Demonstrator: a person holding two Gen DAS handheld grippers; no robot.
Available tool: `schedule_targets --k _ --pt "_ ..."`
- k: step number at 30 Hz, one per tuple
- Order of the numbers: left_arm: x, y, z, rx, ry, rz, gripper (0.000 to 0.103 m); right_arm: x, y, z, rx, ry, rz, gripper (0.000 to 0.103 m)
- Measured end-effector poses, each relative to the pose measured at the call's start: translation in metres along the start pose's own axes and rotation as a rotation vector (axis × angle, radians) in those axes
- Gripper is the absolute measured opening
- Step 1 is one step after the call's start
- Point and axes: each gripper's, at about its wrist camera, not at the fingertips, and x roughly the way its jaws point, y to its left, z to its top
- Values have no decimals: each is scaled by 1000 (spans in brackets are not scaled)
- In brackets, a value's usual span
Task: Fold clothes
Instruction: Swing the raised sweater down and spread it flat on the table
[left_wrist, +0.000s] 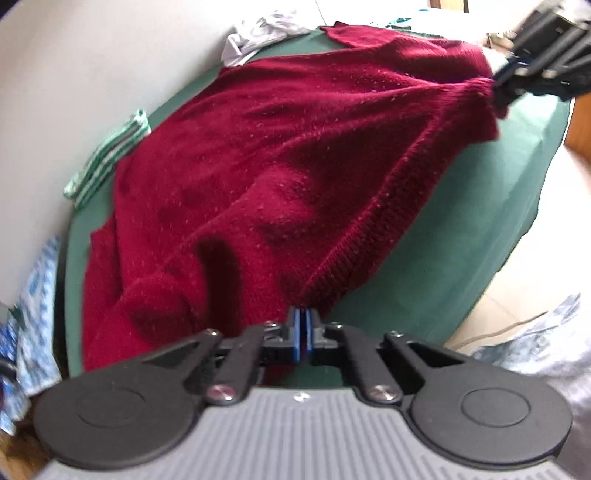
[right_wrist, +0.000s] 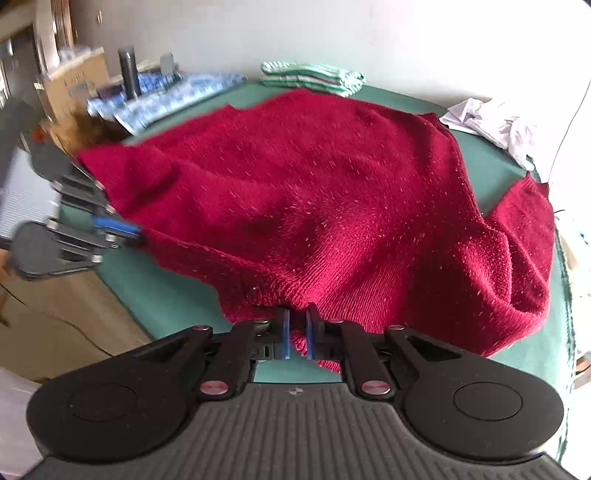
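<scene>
A dark red knitted sweater (left_wrist: 280, 155) lies spread over a green-covered table (left_wrist: 461, 236), its ribbed hem lifted off the cloth. My left gripper (left_wrist: 305, 317) is shut on one hem corner. My right gripper (right_wrist: 297, 321) is shut on the other hem corner; the sweater (right_wrist: 314, 192) stretches away from it. Each gripper shows in the other's view: the right one at the upper right (left_wrist: 498, 83), the left one at the left (right_wrist: 136, 232). The hem hangs taut between them.
A folded green-and-white striped garment (left_wrist: 110, 155) lies by the wall, also in the right wrist view (right_wrist: 314, 77). A crumpled white garment (left_wrist: 258, 33) sits at the far table end (right_wrist: 491, 125). A blue-patterned cloth (right_wrist: 162, 96) and a cardboard box (right_wrist: 70, 88) are beside the table.
</scene>
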Motion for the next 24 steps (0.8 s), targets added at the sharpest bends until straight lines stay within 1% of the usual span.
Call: schedule_targets --k 2,4,5,6,8,9,10,11,12,13,14,15,16,17,18,19,20,22,23,24 --pt "-18 -2 -7 -9 -14 -32 2 -10 2 -3 17 12 29 8" --pt "-26 -9 -15 -9 0 -57 3 -12 8 -10 3 45 35 8" --pt "-24 -13 -19 -2 19 -61 3 -9 11 -16 -20 79 26 8" --pt "-19 -16 -24 10 48 -58 3 -2 13 -22 -44 130 16 9" --pt "-12 -13 -30 31 104 -28 4 9 15 -32 -71 223 20 10" --pt "-14 -11 -31 30 111 -8 11 5 12 -31 -54 215 34 10" --pt "-21 -6 -31 16 97 8 17 0 9 -28 -33 196 50 10" --pt "-29 0 -29 -6 71 16 22 -8 3 -22 -2 154 58 11" --pt "-35 6 -25 -36 38 13 26 -15 -6 -14 42 106 56 19" --pt "-39 12 -21 -69 0 4 27 -18 -15 -8 94 64 32 35" --pt "-42 17 -17 -103 -37 -6 28 -16 -24 -4 140 35 -17 42" --pt "-38 19 -13 -119 -47 -5 31 -10 -30 -1 171 29 -75 43" --pt "-28 19 -9 -123 -35 4 31 1 -35 0 185 47 -125 39" --pt "-17 18 -6 -126 -24 13 30 13 -39 0 194 72 -156 35" --pt "-5 19 -5 -132 3 30 24 23 -43 -2 207 100 -176 26" --pt "8 20 -7 -139 41 51 22 29 -49 -5 229 125 -187 20" --pt "13 24 -11 -157 61 66 23 30 -55 -7 252 136 -196 19" --pt "11 36 -20 -209 73 85 26 25 -65 -14 287 163 -229 18" --pt "7 42 -25 -229 79 92 29 20 -69 -18 289 184 -267 18" --pt "-1 48 -30 -244 84 98 30 15 -71 -22 287 202 -315 20"
